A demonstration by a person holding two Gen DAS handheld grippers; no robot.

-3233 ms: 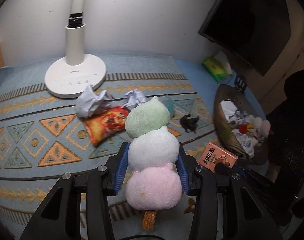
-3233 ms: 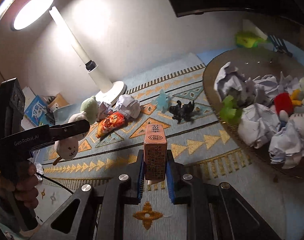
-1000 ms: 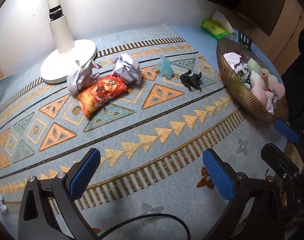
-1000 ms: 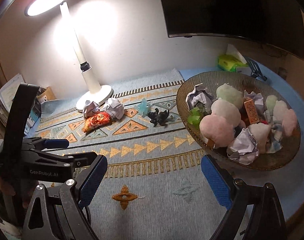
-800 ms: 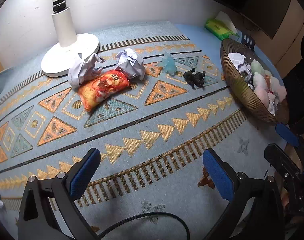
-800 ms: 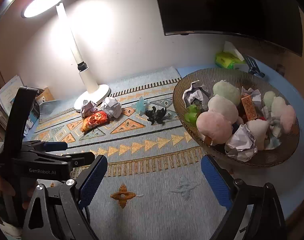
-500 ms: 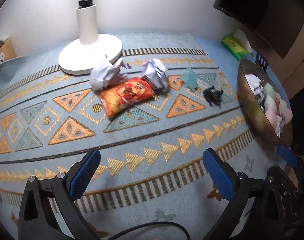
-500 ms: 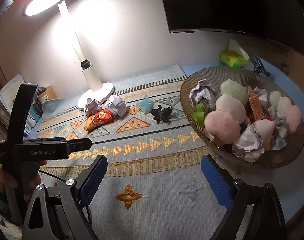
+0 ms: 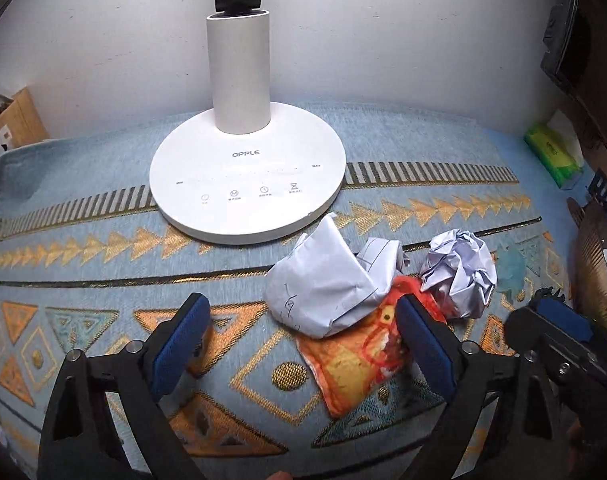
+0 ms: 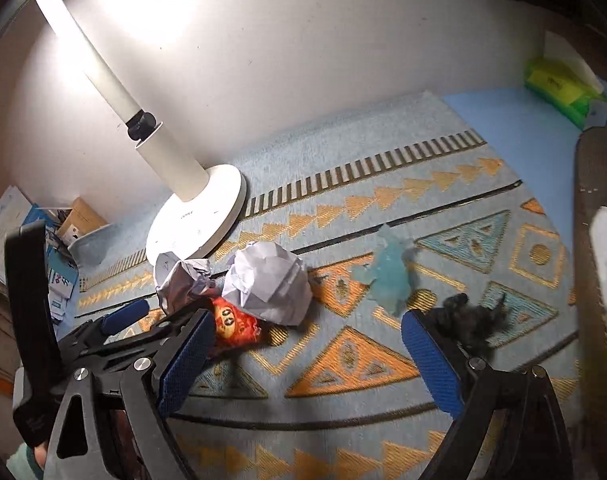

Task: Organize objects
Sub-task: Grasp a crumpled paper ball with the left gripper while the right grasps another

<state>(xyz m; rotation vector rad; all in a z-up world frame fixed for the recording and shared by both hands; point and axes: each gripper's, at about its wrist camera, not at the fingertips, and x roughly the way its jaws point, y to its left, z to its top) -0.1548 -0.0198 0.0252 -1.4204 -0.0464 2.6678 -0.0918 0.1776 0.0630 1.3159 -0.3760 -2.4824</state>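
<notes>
A: Which step is this?
B: Reaching. The left gripper, jaws just narrowing but empty, frames the crumpled paper on the snack packet.
A: And the right gripper?
B: Open, empty, near the black toy; next, closing.

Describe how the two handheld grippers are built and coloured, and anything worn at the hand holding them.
The left gripper and the right gripper look alike: matte black skeletal frames with triangular cut-outs and silver screws, and textured blue pads on the fingers. In the right wrist view, the left gripper's black handle carries faint lettering, and a pale green cuff shows beneath it.
</notes>
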